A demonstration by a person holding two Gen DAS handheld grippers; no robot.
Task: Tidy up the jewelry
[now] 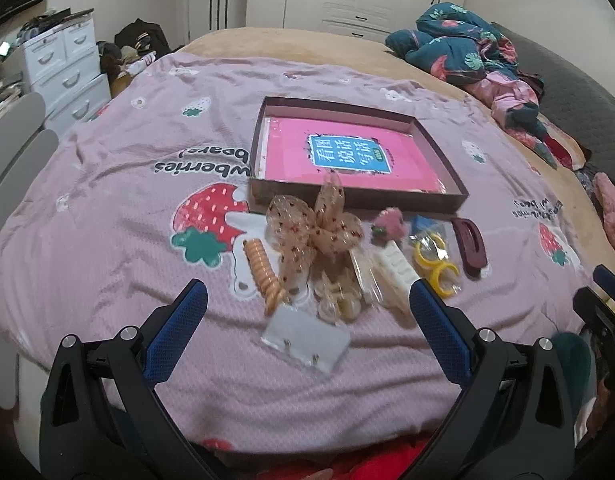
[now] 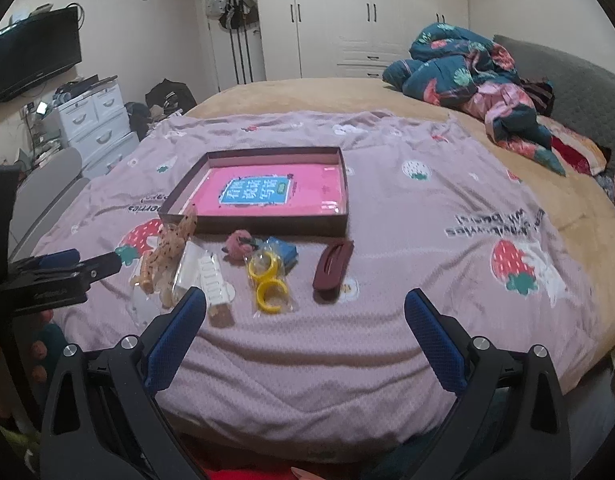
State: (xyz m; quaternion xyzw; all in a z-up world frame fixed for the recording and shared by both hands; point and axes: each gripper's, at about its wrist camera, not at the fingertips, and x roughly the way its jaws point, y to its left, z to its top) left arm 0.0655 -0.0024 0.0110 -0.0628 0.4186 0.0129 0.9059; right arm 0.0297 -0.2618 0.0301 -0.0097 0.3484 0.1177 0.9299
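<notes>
A shallow brown box [image 1: 443,152] [image 2: 343,184] with a pink booklet inside lies on the pink strawberry bedspread. In front of it sits a row of hair accessories: an orange spiral tie [image 1: 263,272], a sheer dotted bow [image 1: 315,228] [image 2: 171,248], a white claw clip [image 1: 395,264] [image 2: 215,284], a pink fuzzy piece [image 1: 389,222] [image 2: 239,246], bagged yellow rings [image 1: 435,260] [image 2: 267,284] and a maroon clip [image 1: 469,246] [image 2: 331,270]. My left gripper [image 1: 307,304] hangs open just before the bow and tie. My right gripper [image 2: 305,308] is open, near the yellow rings and maroon clip.
A small clear packet [image 1: 307,338] lies nearest the left gripper. Crumpled floral bedding [image 2: 467,72] is heaped at the far right of the bed. White drawers [image 2: 95,128] and a wall television [image 2: 31,56] stand at the left. The left gripper's body [image 2: 55,276] shows at the right view's left edge.
</notes>
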